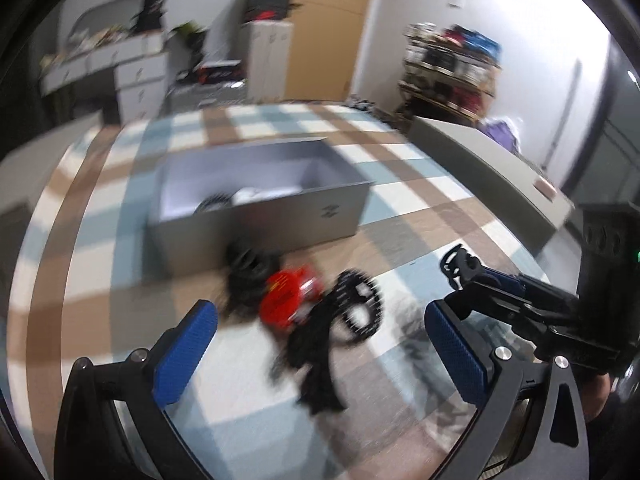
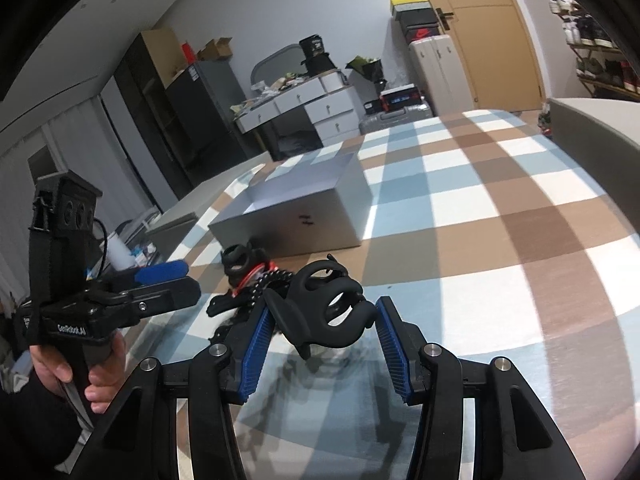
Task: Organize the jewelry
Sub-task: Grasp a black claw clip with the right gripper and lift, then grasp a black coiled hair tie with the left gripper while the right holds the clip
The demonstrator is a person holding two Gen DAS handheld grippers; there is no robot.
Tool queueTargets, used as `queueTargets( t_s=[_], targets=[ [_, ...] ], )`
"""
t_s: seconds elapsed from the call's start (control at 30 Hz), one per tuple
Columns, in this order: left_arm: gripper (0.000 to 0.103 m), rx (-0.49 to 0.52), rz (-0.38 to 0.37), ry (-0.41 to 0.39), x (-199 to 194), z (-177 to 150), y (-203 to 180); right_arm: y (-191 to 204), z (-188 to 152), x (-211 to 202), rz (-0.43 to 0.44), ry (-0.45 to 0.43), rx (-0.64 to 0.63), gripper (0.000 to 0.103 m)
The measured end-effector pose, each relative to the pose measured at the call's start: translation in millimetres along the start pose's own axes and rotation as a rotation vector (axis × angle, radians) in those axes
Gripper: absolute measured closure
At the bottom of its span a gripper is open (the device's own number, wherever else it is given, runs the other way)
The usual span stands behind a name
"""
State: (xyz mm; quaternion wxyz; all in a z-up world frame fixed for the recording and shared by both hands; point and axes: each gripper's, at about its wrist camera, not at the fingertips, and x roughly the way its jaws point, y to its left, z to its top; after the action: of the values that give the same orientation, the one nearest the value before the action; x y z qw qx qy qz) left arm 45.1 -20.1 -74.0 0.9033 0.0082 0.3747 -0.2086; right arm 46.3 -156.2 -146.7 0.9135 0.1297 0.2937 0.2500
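Note:
My right gripper (image 2: 322,306) is shut on a black claw hair clip (image 2: 332,300) and holds it just above the plaid bedcover; it also shows in the left wrist view (image 1: 460,268). Beyond it lies a blurred pile: a red piece (image 1: 288,296), a black beaded ring (image 1: 356,304) and another black clip (image 1: 252,264). Behind the pile stands an open grey box (image 1: 260,216) with a few items inside. My left gripper (image 1: 320,314) hovers open over the pile's near side, nothing between its blue pads (image 1: 184,352). It is seen from the side in the right wrist view (image 2: 172,280).
The plaid bedcover (image 2: 500,208) stretches wide to the right of the box. A grey bed edge (image 1: 480,160) runs along the far right. A hand (image 2: 100,376) grips the left tool's handle. A dresser, suitcases and a door stand past the bed.

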Motion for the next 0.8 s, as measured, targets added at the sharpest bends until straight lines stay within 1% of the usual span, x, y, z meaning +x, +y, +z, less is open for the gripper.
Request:
queueTargets(
  t_s=[0.07, 0.13, 0.2, 0.23, 0.27, 0.3, 0.33, 0.4, 0.5, 0.6, 0.63, 0.67, 0.7, 0.8],
  targets=[
    [0.006, 0.058, -0.016, 0.009, 6, 8, -11, -2, 1, -4, -0.003, -0.01, 0.003, 0.052],
    [0.011, 0.099, -0.02, 0.035, 14, 12, -17, -5, 2, -8, -0.009, -0.019, 0.003, 0.052],
    [0.021, 0.124, -0.03, 0.069, 25, 15, -20, -6, 2, -10, -0.007, -0.026, 0.0, 0.052],
    [0.023, 0.129, -0.03, 0.08, 28, 16, -22, -6, 2, -11, 0.002, -0.031, -0.005, 0.052],
    [0.027, 0.143, -0.027, 0.102, 33, 17, -24, -6, 1, -12, 0.006, -0.035, -0.008, 0.052],
    [0.034, 0.156, -0.025, 0.116, 37, 18, -26, -7, 1, -12, 0.007, -0.039, -0.01, 0.052],
    [0.037, 0.166, -0.022, 0.125, 39, 18, -28, -8, 0, -12, 0.009, -0.038, -0.01, 0.052],
    [0.045, 0.174, -0.025, 0.141, 41, 19, -30, -9, 0, -11, 0.013, -0.039, -0.007, 0.052],
    [0.046, 0.181, 0.005, 0.169, 45, 19, -29, -12, 0, -11, 0.024, -0.042, 0.0, 0.052],
    [0.048, 0.202, 0.042, 0.178, 46, 16, -32, -16, -2, -12, 0.035, -0.045, 0.007, 0.052],
    [0.051, 0.198, 0.045, 0.182, 46, 15, -31, -17, -2, -12, 0.038, -0.046, 0.011, 0.052],
    [0.063, 0.194, 0.043, 0.186, 47, 15, -30, -18, -2, -12, 0.038, -0.047, 0.013, 0.052],
    [0.071, 0.185, 0.039, 0.195, 48, 14, -28, -19, -2, -12, 0.039, -0.048, 0.018, 0.052],
    [0.078, 0.175, 0.036, 0.207, 50, 15, -26, -20, -3, -13, 0.046, -0.049, 0.024, 0.052]
  ],
)
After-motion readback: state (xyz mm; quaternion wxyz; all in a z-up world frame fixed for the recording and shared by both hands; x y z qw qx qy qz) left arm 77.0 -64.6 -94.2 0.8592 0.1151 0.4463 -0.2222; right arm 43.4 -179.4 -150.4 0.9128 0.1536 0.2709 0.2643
